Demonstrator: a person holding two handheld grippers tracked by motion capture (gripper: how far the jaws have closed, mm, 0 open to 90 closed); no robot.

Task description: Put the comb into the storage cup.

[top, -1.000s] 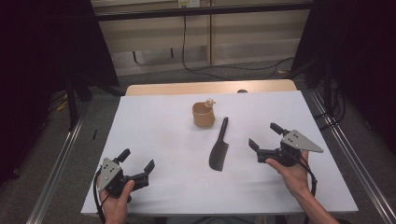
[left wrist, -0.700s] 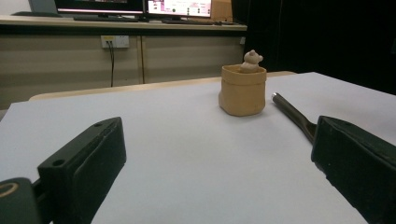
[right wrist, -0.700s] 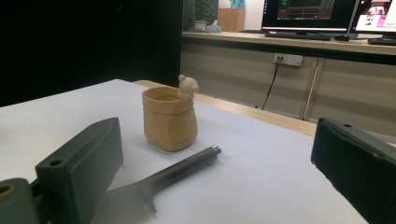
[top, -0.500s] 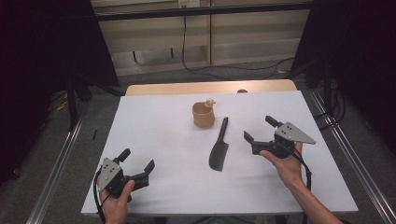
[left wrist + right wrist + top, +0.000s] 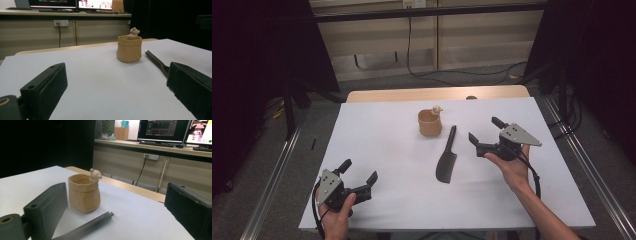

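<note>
No legible text on anything.

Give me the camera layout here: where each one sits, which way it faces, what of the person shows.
High view: above the person's side, looking forward and down at the white table; both forearms, left gripper, right gripper.
Left gripper view: low near the table, facing the tan cup; its own open jaws.
Right gripper view: low, facing the cup and the knife handle; own open jaws.
All three share cup and knife.
</note>
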